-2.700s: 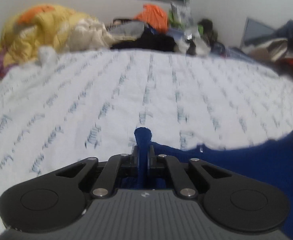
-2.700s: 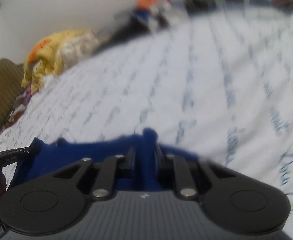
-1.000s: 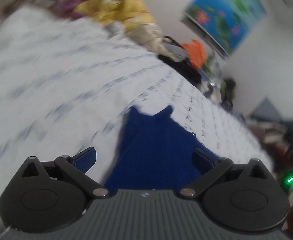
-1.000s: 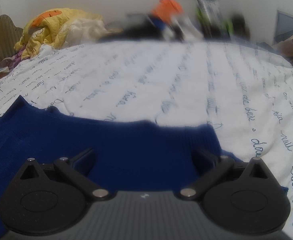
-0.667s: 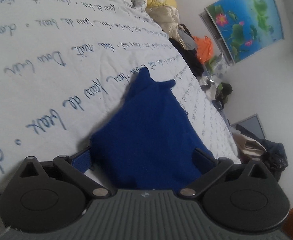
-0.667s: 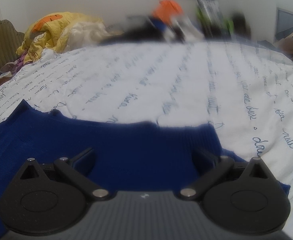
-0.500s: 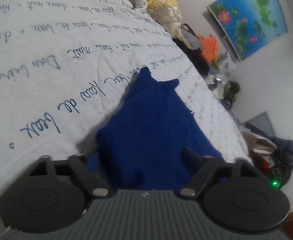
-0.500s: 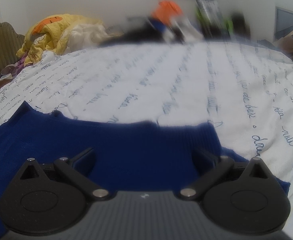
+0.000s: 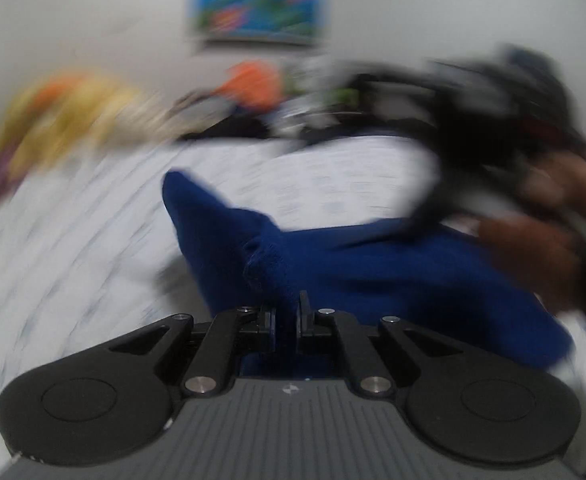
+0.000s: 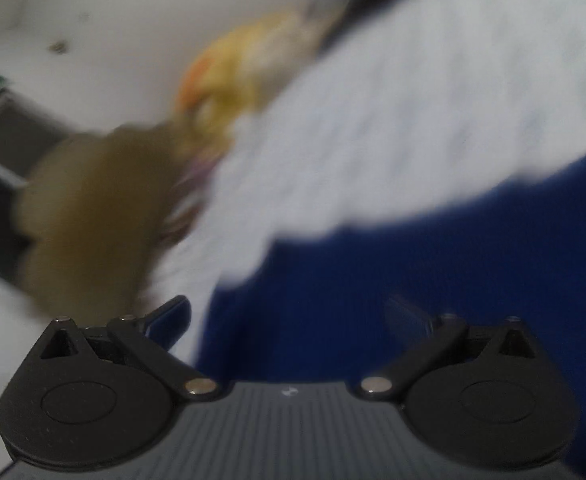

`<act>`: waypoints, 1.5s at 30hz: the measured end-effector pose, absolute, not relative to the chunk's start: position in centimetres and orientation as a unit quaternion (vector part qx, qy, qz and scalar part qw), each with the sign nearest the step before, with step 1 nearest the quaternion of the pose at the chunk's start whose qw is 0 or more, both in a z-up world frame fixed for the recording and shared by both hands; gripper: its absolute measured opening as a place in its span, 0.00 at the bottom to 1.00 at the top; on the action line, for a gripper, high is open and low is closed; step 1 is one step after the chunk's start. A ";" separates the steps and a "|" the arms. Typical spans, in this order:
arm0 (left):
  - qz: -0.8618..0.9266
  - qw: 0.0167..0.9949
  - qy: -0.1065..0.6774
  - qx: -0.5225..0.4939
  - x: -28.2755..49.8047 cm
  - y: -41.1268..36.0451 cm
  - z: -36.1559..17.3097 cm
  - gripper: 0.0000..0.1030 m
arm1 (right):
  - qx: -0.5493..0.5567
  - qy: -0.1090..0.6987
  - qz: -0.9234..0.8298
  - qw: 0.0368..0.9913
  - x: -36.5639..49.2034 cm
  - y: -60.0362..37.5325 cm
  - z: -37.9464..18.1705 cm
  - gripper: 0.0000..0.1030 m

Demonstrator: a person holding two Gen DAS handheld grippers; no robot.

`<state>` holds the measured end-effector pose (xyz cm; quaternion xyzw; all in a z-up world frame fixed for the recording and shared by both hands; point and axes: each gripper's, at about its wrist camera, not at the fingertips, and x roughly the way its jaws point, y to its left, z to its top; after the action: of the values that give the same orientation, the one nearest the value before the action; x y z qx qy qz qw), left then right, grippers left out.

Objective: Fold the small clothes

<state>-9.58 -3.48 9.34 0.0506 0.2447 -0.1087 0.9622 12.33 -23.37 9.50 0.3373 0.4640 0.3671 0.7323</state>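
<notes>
A dark blue garment [image 9: 373, 272] lies on the white printed bedsheet [image 9: 73, 248]. My left gripper [image 9: 286, 312] is shut on a bunched fold of the blue garment, with cloth sticking up between the fingers. The right gripper and the hand holding it [image 9: 533, 208] show blurred at the right of the left wrist view, over the garment. In the right wrist view my right gripper [image 10: 289, 320] is open, its fingers spread wide over the blue garment [image 10: 373, 288], gripping nothing. Both views are motion-blurred.
A yellow and orange bundle [image 9: 65, 120] and a pile of dark and orange clothes [image 9: 253, 88] lie at the far edge of the bed. A blue picture [image 9: 253, 4] hangs on the wall. An olive headboard [image 10: 93, 200] stands at the bed's side.
My left gripper has gone from open over the garment to shut on a fold of it. Both cameras have swung sharply. The right gripper stays open.
</notes>
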 end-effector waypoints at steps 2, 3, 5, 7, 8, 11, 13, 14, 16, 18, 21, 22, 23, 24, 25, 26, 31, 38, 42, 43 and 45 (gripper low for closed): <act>-0.138 0.957 0.241 0.089 -10.5 -5.2 8.7 0.09 | 0.339 0.489 0.394 0.700 13.1 -21.2 8.6 1.00; -0.147 0.953 0.241 0.107 -10.9 -5.8 8.3 0.09 | 0.323 0.499 0.390 0.703 13.3 -20.4 8.2 1.00; -0.155 0.949 0.244 0.127 -11.5 -6.2 7.7 0.09 | 0.308 0.515 0.377 0.705 13.8 -19.4 7.3 1.00; -0.155 0.947 0.249 0.129 -11.6 -5.9 7.5 0.09 | 0.308 0.522 0.362 0.709 14.1 -19.1 6.4 1.00; -0.153 0.948 0.249 0.129 -11.6 -5.8 7.6 0.09 | 0.314 0.518 0.359 0.710 14.2 -19.3 6.2 1.00; -0.160 0.945 0.246 0.142 -11.6 -6.2 7.9 0.09 | 0.315 0.497 0.349 0.730 14.2 -20.2 6.3 0.94; -0.176 0.940 0.241 0.165 -11.2 -7.2 7.7 0.09 | 0.302 0.492 0.336 0.745 14.3 -21.0 6.3 0.38; -0.190 0.936 0.242 0.174 -10.7 -7.8 7.7 0.08 | 0.287 0.494 0.328 0.752 14.6 -21.4 6.2 0.20; -0.220 0.930 0.235 0.177 -9.9 -9.5 8.2 0.08 | 0.273 0.489 0.323 0.763 14.6 -22.5 6.3 0.14; -0.252 0.926 0.218 0.178 -9.7 -11.3 8.6 0.08 | 0.267 0.459 0.331 0.780 14.0 -24.6 7.7 0.14; -0.309 0.911 0.209 0.174 -9.4 -14.1 8.5 0.08 | 0.264 0.414 0.323 0.809 13.3 -29.4 10.4 0.14; -0.327 0.905 0.213 0.170 -9.3 -15.0 8.3 0.08 | 0.258 0.405 0.310 0.820 13.1 -31.2 11.0 0.14; -0.342 0.898 0.221 0.166 -9.3 -15.8 7.7 0.08 | 0.255 0.401 0.290 0.831 13.0 -33.1 11.2 0.14; -0.353 0.891 0.235 0.162 -9.0 -16.5 7.1 0.08 | 0.260 0.403 0.270 0.835 12.9 -34.9 10.9 0.14; -0.358 0.885 0.254 0.157 -8.6 -17.1 6.3 0.08 | 0.266 0.407 0.251 0.837 12.8 -36.5 10.3 0.14; -0.359 0.879 0.271 0.158 -8.2 -17.5 5.5 0.08 | 0.266 0.413 0.230 0.840 12.6 -37.7 9.5 0.14; -0.383 0.868 0.283 0.138 -7.5 -15.6 5.0 0.25 | 0.274 0.439 0.181 0.836 11.5 -39.6 5.6 0.18; -0.317 0.912 0.261 0.015 -3.0 -5.6 8.3 0.99 | 0.317 0.358 0.112 0.871 8.7 -43.4 7.6 1.00; -0.251 0.888 0.362 -0.133 6.6 -2.8 6.2 0.94 | 0.278 0.419 0.094 0.859 10.9 -41.7 6.3 1.00; -0.247 0.868 0.394 -0.172 8.9 -2.7 5.4 0.92 | 0.261 0.415 0.099 0.866 11.2 -40.7 6.1 1.00; -0.243 0.834 0.443 -0.221 12.7 -2.8 3.6 0.78 | 0.241 0.414 0.107 0.871 11.4 -39.2 6.0 1.00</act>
<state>12.68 -2.82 3.59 -0.2213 0.4433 -0.2431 0.8339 11.45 -39.18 5.99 0.2407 0.4143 0.1071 0.8712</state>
